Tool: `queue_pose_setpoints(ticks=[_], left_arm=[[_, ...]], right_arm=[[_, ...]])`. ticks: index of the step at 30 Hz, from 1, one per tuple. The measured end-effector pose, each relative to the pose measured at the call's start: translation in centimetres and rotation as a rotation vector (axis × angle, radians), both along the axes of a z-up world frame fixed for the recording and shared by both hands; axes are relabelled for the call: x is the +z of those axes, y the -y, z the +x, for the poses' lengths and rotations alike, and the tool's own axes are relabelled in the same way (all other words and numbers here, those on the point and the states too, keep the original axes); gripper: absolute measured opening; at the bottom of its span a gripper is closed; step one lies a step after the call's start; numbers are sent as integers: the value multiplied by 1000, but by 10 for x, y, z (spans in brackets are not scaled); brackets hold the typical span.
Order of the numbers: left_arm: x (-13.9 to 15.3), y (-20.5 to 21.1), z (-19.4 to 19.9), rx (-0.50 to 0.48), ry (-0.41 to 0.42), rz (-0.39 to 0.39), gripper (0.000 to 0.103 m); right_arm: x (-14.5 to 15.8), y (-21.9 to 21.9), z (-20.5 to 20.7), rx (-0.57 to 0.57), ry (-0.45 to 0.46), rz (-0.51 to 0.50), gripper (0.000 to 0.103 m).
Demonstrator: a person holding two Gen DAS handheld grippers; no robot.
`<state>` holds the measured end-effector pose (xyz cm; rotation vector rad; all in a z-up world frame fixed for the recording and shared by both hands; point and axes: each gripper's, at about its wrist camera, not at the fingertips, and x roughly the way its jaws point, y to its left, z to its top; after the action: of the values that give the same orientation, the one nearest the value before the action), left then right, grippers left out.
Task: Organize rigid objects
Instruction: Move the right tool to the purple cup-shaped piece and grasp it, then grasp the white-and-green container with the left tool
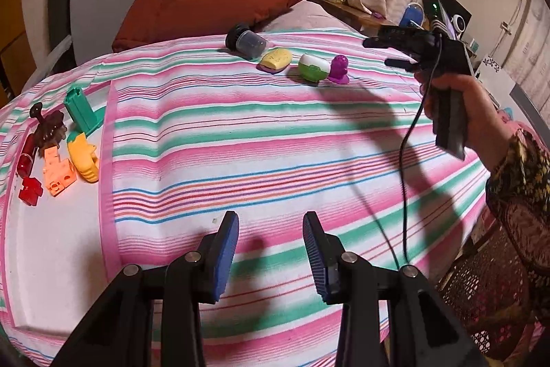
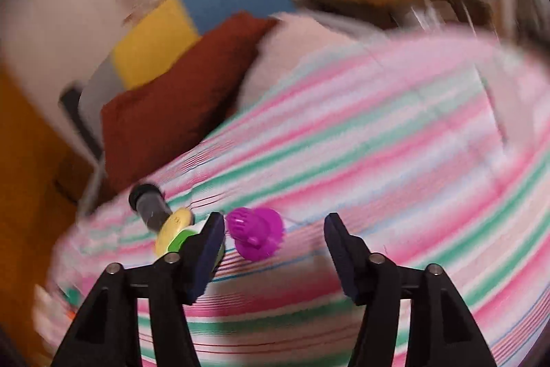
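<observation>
Both claws are spread wide with nothing between their pads. In the left wrist view the left gripper (image 1: 271, 250) is held low over the striped bedspread (image 1: 261, 140), where a broad bare stretch of cloth lies ahead of it. The right gripper (image 1: 386, 52) is seen there at the far right, carried in a hand (image 1: 457, 112) above the cloth, with its cable (image 1: 407, 160) hanging down across the stripes.

Two groups of toys are laid well apart. Along the far edge a row is formed — a dark cup (image 1: 245, 41), a yellow piece (image 1: 276, 59), a green-and-white piece (image 1: 313, 67) and a purple toy (image 1: 338, 69), each just beside the next. At the left edge lie a green block (image 1: 80, 114), an orange clip (image 1: 84, 157), a peach brick (image 1: 58, 172), a red piece (image 1: 28, 167) and a dark brown item (image 1: 48, 126), closely bunched.

Through the right wrist camera, which is blurred, the purple toy (image 2: 256, 234) is framed between the open fingers of the right gripper (image 2: 275, 239), nearer the left finger and apart from both; the green-and-white piece (image 2: 180, 238) is partly hidden behind that finger. A rust cushion (image 1: 206, 7) bounds the row at the back.
</observation>
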<state>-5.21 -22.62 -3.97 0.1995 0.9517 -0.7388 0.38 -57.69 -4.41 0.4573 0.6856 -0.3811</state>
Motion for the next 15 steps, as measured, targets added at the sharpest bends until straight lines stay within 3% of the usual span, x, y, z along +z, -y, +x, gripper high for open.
queue_pose_setpoints(ticks=[1, 4, 8, 12, 15], left_arm=[[0, 0, 1, 2, 0, -2, 39], [1, 2, 4, 9, 0, -4, 39], [1, 5, 7, 16, 0, 4, 39], [-4, 12, 12, 20, -10, 11, 39], [-7, 22, 16, 15, -18, 19, 39]], right_arm=[[1, -16, 11, 58, -17, -94, 67], [-16, -32, 31, 129, -106, -199, 66], [-41, -17, 46, 127, -159, -119, 56], [-48, -9, 50, 155, -135, -71, 35], [-49, -6, 50, 152, -126, -24, 34]])
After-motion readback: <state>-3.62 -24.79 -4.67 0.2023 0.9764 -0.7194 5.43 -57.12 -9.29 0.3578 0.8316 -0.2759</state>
